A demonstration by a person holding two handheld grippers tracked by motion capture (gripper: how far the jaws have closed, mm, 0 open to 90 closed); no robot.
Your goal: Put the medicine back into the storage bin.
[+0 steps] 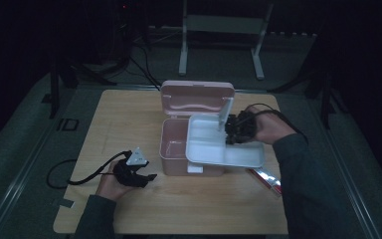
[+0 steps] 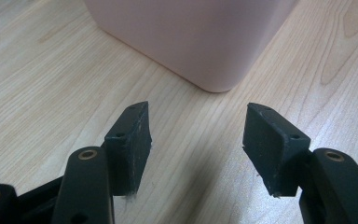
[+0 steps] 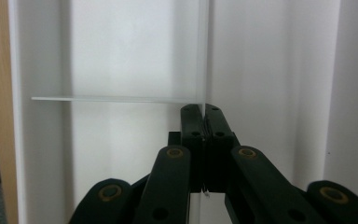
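Pink box [image 1: 176,144] sits near the middle of the wooden worktop [image 1: 129,114], lid [image 1: 197,97] swung up and standing open at the far side. White tray [image 1: 224,144] lies across the box's right half, overhanging its right wall and front corner, its near end out past the box over bare wood. Right tongs [image 1: 227,127], held in the right hand [image 1: 263,127], reach in from the right at the tray's far right part; in the right gripper view the right tongs [image 3: 204,112] are pressed together on a thin upright wall of the white tray [image 3: 121,56], with a second thin wall meeting it at a right angle. Left tongs [image 1: 149,175] rest low at the front left of the box, held in the left hand [image 1: 110,184], a cable trailing off leftward; in the left gripper view the left tongs [image 2: 196,135] stand wide apart over bare wood with nothing between them, the rounded corner of the pink box [image 2: 191,37] just ahead and not touched. Open worktop lies to the left and along the front edge. A small red and silver flat item [image 1: 266,180] lies near the front right, beside the tray's corner; can't tell what it is. Tray is glossy white, shallow, rounded corners. Wood is pale with visible grain. Room is dark; a light metal frame [image 1: 224,35] stands on the floor beyond the worktop.
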